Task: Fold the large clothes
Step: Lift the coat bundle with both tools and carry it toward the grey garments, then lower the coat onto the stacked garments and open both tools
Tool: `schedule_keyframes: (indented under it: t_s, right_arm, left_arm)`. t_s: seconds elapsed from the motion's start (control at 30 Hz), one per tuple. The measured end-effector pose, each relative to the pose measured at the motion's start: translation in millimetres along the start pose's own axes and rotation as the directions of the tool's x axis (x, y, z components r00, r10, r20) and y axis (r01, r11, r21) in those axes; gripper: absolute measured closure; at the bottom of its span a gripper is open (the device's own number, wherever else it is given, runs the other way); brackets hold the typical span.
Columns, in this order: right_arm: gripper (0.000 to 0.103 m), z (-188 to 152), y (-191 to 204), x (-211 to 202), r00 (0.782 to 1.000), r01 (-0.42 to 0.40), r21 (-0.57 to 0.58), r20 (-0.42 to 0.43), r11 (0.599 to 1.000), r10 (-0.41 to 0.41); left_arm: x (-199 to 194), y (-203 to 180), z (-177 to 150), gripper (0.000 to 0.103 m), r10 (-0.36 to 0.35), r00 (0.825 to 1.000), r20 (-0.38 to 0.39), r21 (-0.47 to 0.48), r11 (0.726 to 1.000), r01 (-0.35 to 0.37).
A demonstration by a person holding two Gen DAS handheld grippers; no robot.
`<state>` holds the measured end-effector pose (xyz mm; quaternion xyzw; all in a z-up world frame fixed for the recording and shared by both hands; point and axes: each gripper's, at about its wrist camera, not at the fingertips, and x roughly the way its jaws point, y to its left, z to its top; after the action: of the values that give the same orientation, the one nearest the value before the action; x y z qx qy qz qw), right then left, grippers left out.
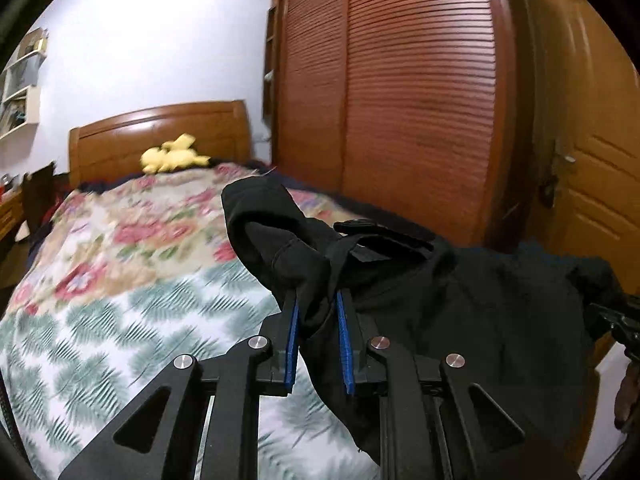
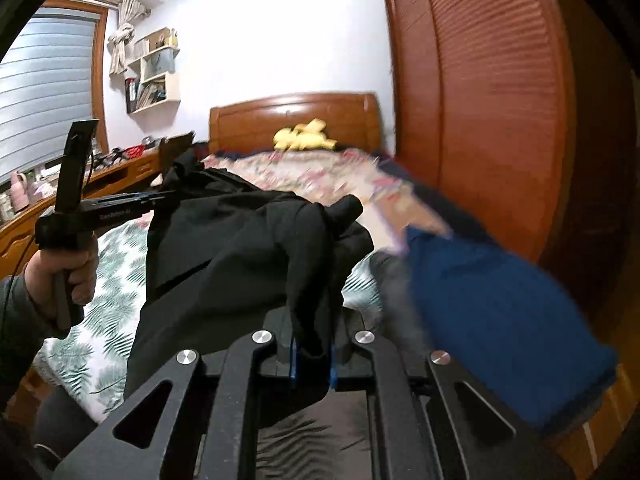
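Note:
A large black garment (image 1: 440, 300) hangs stretched between my two grippers above the bed. My left gripper (image 1: 318, 300) is shut on a bunched black corner of it, the cloth pinched between the blue pads. My right gripper (image 2: 312, 344) is shut on another bunched part of the same black garment (image 2: 224, 248). In the right wrist view the left gripper (image 2: 160, 200) shows at the left, held in a hand, gripping the garment's far edge. The right gripper's body shows at the right edge of the left wrist view (image 1: 616, 320).
The bed's floral and leaf-print cover (image 1: 120, 280) lies below. A blue cloth (image 2: 492, 312) lies on the bed's right side. A yellow plush toy (image 1: 172, 158) sits by the wooden headboard (image 1: 160, 128). A louvred wardrobe (image 1: 400, 100) stands right, a desk (image 2: 120, 168) left.

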<state>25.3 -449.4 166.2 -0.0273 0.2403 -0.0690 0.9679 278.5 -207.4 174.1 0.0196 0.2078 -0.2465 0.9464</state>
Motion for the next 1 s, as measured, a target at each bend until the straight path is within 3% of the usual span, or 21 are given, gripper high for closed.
schedule_keyframes:
  t_s: [0.3,0.57,0.73,0.87,0.97,1.0]
  right_arm:
    - [0.092,47.5,-86.1,-38.7,0.978,0.194,0.015,0.077,0.981,-0.195]
    - [0.092,49.0,-136.0,-64.5,0.936,0.345,0.075,0.044,0.936,-0.348]
    - [0.092,27.9,-153.6,-56.6,0.912,0.409,0.096,-0.024,0.907,-0.409]
    - [0.092,4.6,-178.5,-35.7,0.901,0.43,0.131,-0.117,0.893,-0.417]
    - [0.083,-2.9,-188.2,-30.8,0.888,0.454,0.147,-0.154,0.879,-0.433]
    - [0.075,-4.0,-190.0,-33.1,0.887,0.457,0.152,-0.154,0.877,-0.435]
  left_arm:
    - [86.5,-51.7,60.6,0.085,-0.16,0.987,0.025,0.015,0.987,0.16]
    - [139.1,-86.3,62.9,0.085,-0.256,0.966,-0.042,0.082,0.963,0.258]
    - [176.6,-92.3,55.8,0.084,-0.262,0.959,-0.112,0.13,0.952,0.275]
    - [202.2,-82.1,38.2,0.08,-0.205,0.963,-0.176,0.172,0.957,0.235]
    - [210.6,-64.7,31.9,0.071,-0.195,0.959,-0.204,0.163,0.96,0.23]
    - [211.6,-63.0,31.0,0.068,-0.194,0.957,-0.218,0.167,0.958,0.232]
